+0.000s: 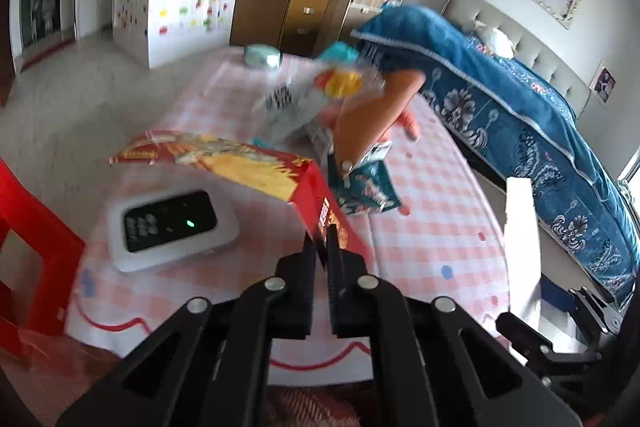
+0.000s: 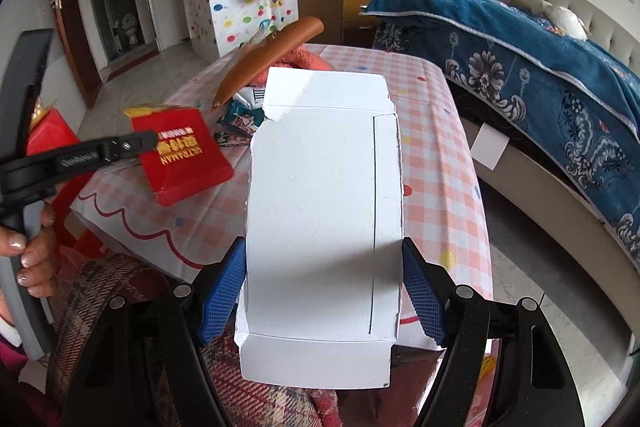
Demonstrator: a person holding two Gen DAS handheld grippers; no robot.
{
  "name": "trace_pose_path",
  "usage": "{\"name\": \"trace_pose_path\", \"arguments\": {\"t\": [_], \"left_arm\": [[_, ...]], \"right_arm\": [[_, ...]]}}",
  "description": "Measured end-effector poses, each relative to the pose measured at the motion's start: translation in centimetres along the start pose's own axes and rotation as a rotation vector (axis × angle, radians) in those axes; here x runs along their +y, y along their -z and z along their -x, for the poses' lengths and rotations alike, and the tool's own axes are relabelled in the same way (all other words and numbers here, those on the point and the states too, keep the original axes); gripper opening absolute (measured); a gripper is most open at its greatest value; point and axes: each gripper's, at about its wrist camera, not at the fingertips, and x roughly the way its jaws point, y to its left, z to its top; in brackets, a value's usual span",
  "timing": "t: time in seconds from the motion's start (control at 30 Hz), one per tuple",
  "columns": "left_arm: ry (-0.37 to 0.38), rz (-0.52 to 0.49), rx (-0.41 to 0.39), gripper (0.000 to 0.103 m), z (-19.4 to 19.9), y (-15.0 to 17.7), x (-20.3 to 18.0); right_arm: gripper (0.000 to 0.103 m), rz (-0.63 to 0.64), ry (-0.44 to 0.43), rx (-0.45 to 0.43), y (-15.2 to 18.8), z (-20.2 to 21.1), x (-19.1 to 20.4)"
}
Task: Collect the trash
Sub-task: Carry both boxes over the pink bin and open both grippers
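My left gripper point(image 1: 322, 241) is shut on the edge of a red and yellow snack box point(image 1: 224, 159) and holds it above the checked tablecloth point(image 1: 432, 211). The same red box point(image 2: 182, 155) and the left gripper point(image 2: 150, 139) show at the left of the right wrist view. My right gripper point(image 2: 322, 291) is shut on a flattened white cardboard box point(image 2: 320, 211), its blue pads point(image 2: 222, 291) pressing both long sides. The white box's edge point(image 1: 520, 227) shows in the left wrist view. More wrappers lie on the table: a teal packet point(image 1: 366, 191) and a clear crumpled bag point(image 1: 304, 99).
A white device with a dark screen point(image 1: 170, 223) lies on the table. A brown bag strap point(image 2: 264, 55) arches over the wrappers. A red stool point(image 1: 28, 239) stands at the left. A bed with a blue blanket point(image 2: 540, 79) runs along the right. Drawers point(image 1: 304, 11) stand behind.
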Motion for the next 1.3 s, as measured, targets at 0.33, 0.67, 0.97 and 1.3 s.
{"name": "trace_pose_path", "arguments": {"t": [0.33,0.67,0.97,1.3], "left_arm": [[0.029,-0.183,-0.097,0.000,5.2,0.8,-3.6],[0.202,-0.402,-0.071,0.000,3.8,4.4,-13.4],[0.354,-0.641,0.031,0.000,0.5,9.3,-24.1],[0.424,-0.774,0.142,0.000,-3.3,13.3,-31.1]], "right_arm": [[0.075,-0.057,-0.016,-0.055,0.9,3.0,-0.6],[0.075,-0.191,0.126,-0.058,4.6,6.6,-5.1],[0.075,-0.386,0.325,-0.003,11.0,9.0,-13.0],[0.075,-0.527,0.380,0.033,16.7,9.8,-19.6]]}}
